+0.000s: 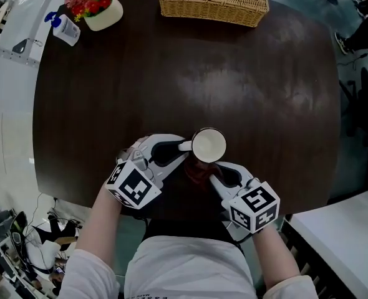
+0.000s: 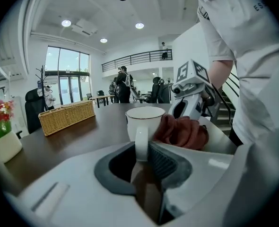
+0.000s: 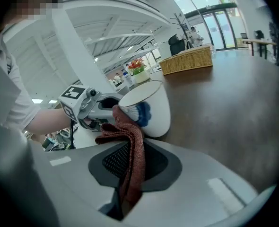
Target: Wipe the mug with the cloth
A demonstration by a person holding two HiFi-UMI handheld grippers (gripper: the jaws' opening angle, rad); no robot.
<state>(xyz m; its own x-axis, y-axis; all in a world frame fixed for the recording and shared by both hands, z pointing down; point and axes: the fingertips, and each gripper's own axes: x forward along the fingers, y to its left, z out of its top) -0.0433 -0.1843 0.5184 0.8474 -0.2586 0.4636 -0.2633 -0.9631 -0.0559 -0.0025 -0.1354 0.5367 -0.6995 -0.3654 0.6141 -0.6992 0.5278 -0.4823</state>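
A white mug (image 1: pixel 208 145) stands near the front edge of the dark table (image 1: pixel 190 80). My left gripper (image 1: pixel 180 149) is shut on the mug's handle (image 2: pixel 141 144); the mug (image 2: pixel 144 122) rises just beyond its jaws. My right gripper (image 1: pixel 208 174) is shut on a reddish-brown cloth (image 3: pixel 131 155), which is pressed against the mug's side (image 3: pixel 151 110) by a blue mark. In the head view the cloth (image 1: pixel 199 170) shows below the mug. From the left gripper view the cloth (image 2: pixel 182 131) bunches at the mug's right, with the right gripper (image 2: pixel 192 103) behind it.
A wicker basket (image 1: pixel 213 0) sits at the table's far edge. At the far left corner stand a white pot of red flowers (image 1: pixel 96 4) and a small pump bottle (image 1: pixel 64 28). The person's torso is close behind the table's front edge.
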